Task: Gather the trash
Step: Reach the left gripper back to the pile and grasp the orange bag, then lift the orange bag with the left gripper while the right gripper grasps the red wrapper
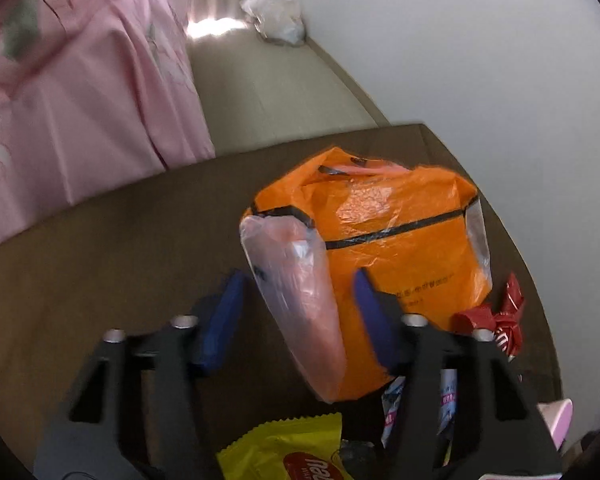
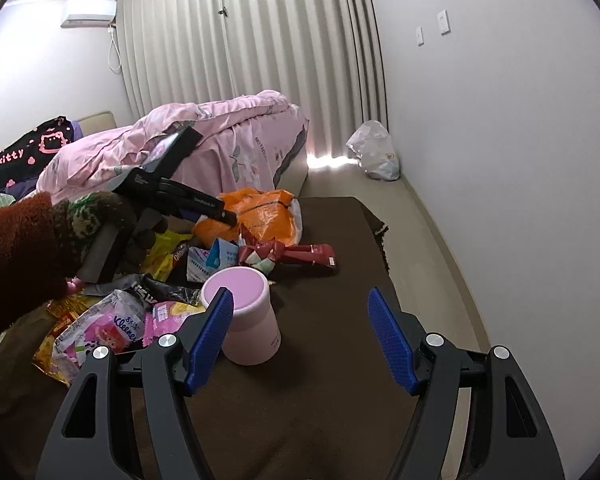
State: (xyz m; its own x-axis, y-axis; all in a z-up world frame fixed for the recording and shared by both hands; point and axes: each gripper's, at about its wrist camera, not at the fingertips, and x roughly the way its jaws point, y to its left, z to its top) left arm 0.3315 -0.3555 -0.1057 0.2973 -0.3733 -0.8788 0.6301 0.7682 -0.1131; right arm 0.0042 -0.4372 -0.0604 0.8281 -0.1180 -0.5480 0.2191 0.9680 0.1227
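Note:
An orange plastic bag [image 1: 396, 240] stands on the brown table [image 1: 100, 272], with a clear pinkish flap [image 1: 300, 304] hanging at its near side. My left gripper [image 1: 300, 280] is open, its blue fingers either side of that flap. A red wrapper [image 1: 496, 320] lies right of the bag and a yellow snack packet [image 1: 284, 448] lies below. In the right wrist view my right gripper [image 2: 300, 300] is open and empty above the table [image 2: 340, 380], next to a pink-lidded cup [image 2: 248, 320]. The orange bag [image 2: 260, 216] and several wrappers [image 2: 112, 328] lie at the left.
A bed with a pink quilt [image 2: 204, 140] stands behind the table. A white plastic bag [image 2: 376, 152] sits on the floor by the curtain and wall. The left gripper's body and the person's brown sleeve [image 2: 16, 256] reach in from the left.

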